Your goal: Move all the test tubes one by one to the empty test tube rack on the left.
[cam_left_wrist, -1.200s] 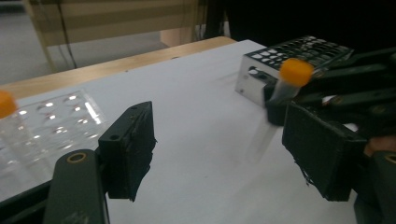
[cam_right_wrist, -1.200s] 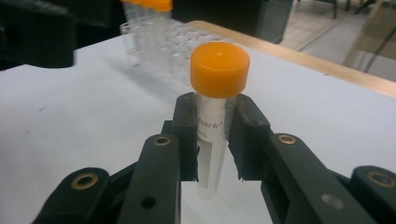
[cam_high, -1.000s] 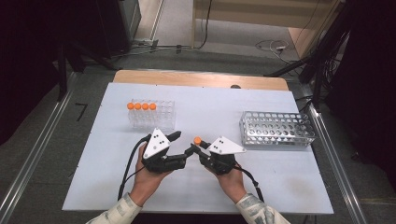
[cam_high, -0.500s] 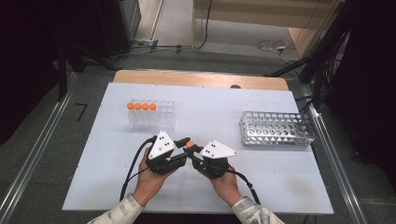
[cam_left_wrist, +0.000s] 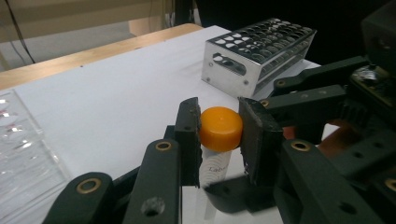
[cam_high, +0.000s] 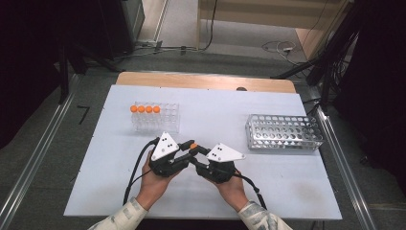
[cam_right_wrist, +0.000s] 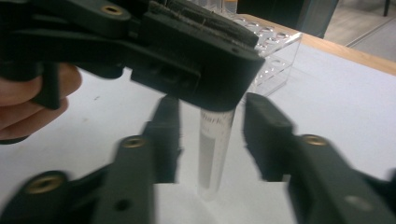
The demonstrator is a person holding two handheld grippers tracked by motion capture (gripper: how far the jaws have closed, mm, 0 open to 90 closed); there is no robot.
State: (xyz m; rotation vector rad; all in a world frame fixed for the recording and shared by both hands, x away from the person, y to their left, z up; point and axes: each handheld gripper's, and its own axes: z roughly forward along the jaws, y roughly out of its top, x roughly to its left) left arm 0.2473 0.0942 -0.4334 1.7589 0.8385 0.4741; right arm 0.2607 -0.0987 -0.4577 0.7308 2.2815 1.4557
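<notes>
A clear tube with an orange cap (cam_left_wrist: pixel 221 128) stands upright over the white table (cam_high: pixel 215 105), near its front middle. My left gripper (cam_left_wrist: pixel 219 135) is shut on the cap, one pad on each side. In the high view the cap (cam_high: pixel 193 145) shows between the left gripper (cam_high: pixel 187 153) and the right gripper (cam_high: pixel 198 157), whose tips meet. The jaws of my right gripper (cam_right_wrist: pixel 213 112) have just been opening. The tube's body (cam_right_wrist: pixel 215 149) hangs between them with a gap on both sides. A printed label runs down the tube.
A clear plastic rack (cam_high: pixel 155 117) with several orange-capped tubes stands at the back left. A perforated metal rack (cam_high: pixel 282 132) sits at the right. A wooden strip (cam_high: pixel 206 81) borders the table's far edge. Cables trail from both grippers toward the person.
The left jaws have closed on the tube's orange cap. The right jaws, which held the tube before, have spread off its body. The two grippers have drawn slightly closer.
</notes>
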